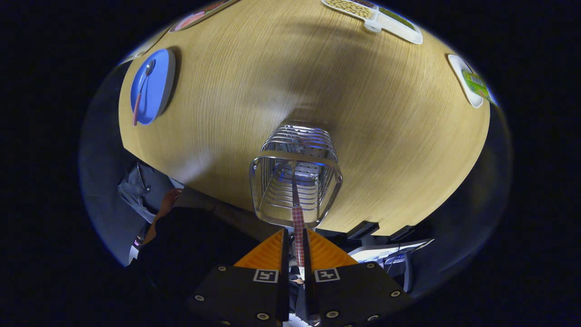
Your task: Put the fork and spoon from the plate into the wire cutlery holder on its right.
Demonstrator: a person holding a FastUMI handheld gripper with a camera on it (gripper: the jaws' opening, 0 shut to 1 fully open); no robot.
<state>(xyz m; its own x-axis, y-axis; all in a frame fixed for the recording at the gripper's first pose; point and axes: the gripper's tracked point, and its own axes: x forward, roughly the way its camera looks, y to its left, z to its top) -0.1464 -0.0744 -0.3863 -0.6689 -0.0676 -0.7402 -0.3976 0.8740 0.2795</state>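
The gripper (297, 240) is clamped on the fork (297, 213) handle, tines down inside the wire holder (295, 181). Let go crooked and it could snag the rim — the spoon (141, 91) waits on the plate (159, 86).

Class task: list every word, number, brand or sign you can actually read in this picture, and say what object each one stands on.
No readable words or numbers.
Gripper, shut on the fork over the wire cutlery holder: two square black-and-white marker patterns on its body, no letters.
Green packet on a white tray: print too small and blurred to read.
Blue plate with spoon: no markings.
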